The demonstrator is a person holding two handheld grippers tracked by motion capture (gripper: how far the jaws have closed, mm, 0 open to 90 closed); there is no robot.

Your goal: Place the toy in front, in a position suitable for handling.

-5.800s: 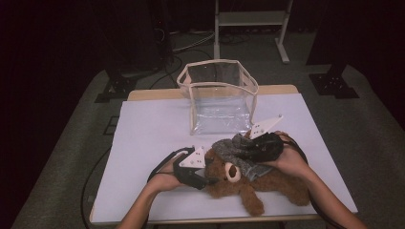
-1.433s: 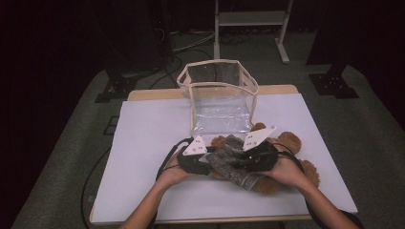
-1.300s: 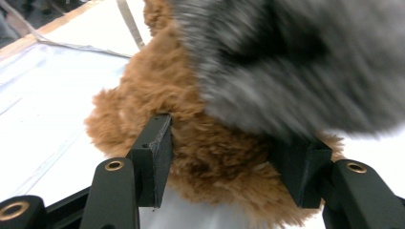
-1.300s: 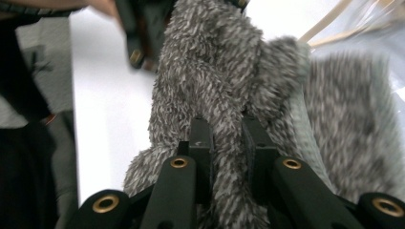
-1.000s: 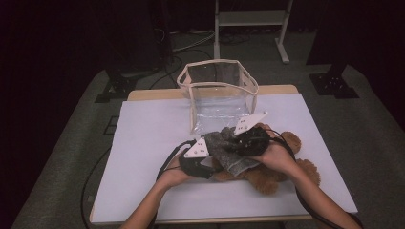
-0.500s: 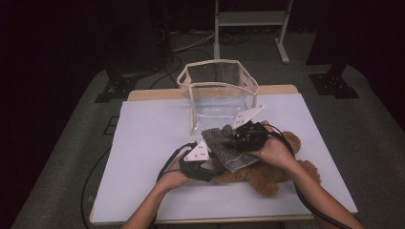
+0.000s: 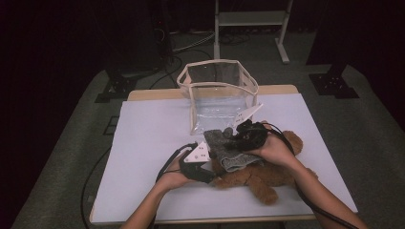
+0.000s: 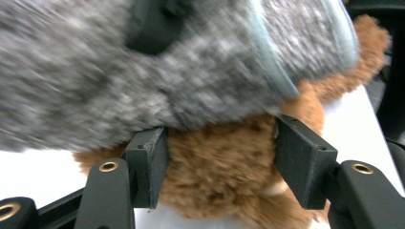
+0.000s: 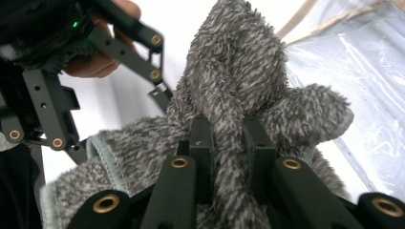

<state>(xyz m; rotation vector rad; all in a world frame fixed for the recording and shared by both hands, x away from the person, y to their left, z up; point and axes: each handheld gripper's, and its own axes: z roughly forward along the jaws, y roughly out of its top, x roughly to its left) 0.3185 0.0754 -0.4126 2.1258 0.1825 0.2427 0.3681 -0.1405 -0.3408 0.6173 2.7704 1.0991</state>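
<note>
Right gripper: fingers clenched on a fold of the grey cloth, which bunches up between and above them. In the high view this gripper holds the cloth lifted over the bear, just in front of the clear bag.

Left gripper: fingers set either side of the bear's brown body, under the cloth's hem. The jaws have just been opening; the pads lie against the fur, but a firm grasp cannot be confirmed.

The bear lies on its side on the white worktop, near the front edge, partly under the cloth.

Risks from here:
- With the left hold loosened, a pull on the cloth may drag the bear across the worktop.
- The cloth is held by one fold only; the fold may slip out under tension.
- The hem hangs close to the left fingers and may get pinched if they close.
- The light bag may be knocked over by the right gripper.
</note>
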